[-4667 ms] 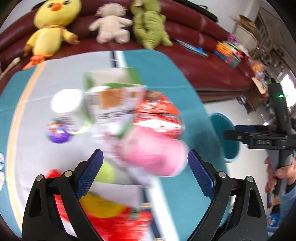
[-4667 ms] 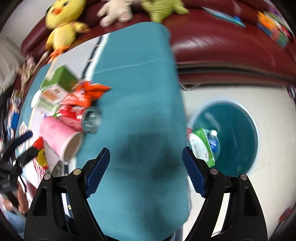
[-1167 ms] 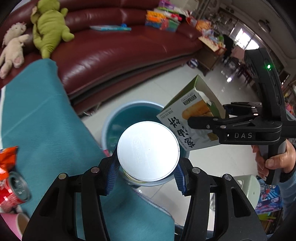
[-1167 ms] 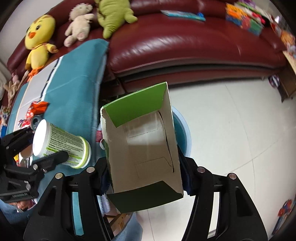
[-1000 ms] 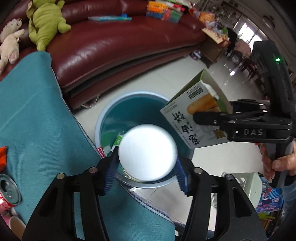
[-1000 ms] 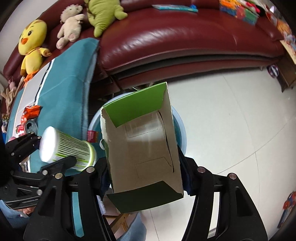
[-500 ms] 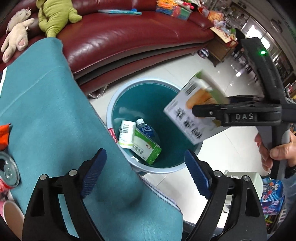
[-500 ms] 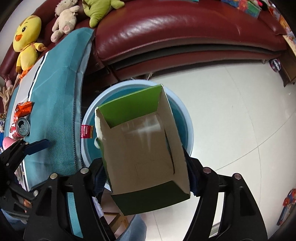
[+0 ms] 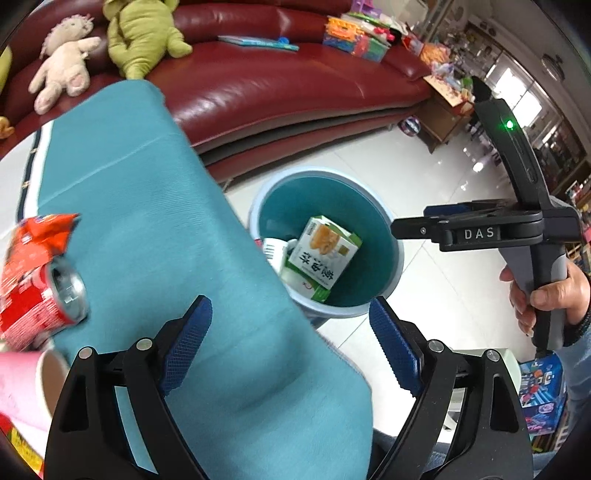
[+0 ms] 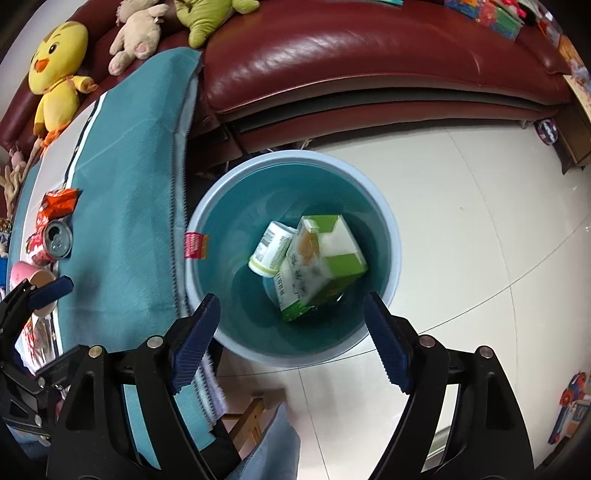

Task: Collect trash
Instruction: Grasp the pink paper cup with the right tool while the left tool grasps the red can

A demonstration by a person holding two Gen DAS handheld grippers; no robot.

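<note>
A pale-blue trash bin (image 10: 207, 229) stands on the floor beside the table. Inside lie a green-and-white carton (image 10: 325, 266) and a white tub with green print (image 10: 271, 251). My right gripper (image 10: 291, 306) hangs over the bin, its jaws opening with nothing between them. My left gripper (image 9: 290, 314) is open and empty above the teal tablecloth (image 9: 147, 206) near the table's corner. On the cloth to the left lie a red can (image 9: 40, 295), an orange snack bag (image 9: 37, 236) and a pink paper cup (image 9: 22, 384). The left wrist view also shows the carton (image 9: 321, 254) in the bin (image 9: 391, 266).
A dark red sofa (image 9: 280, 81) with plush toys (image 9: 144, 33) runs behind the table and bin. White tiled floor (image 10: 480, 229) surrounds the bin. A hand (image 9: 543, 295) holds the right gripper's handle at the right. A wooden stool leg (image 10: 251, 413) shows under the table edge.
The left gripper let go of the white tub and the right gripper let go of the carton; both now lie in the bin. The left gripper has drawn back over the table.
</note>
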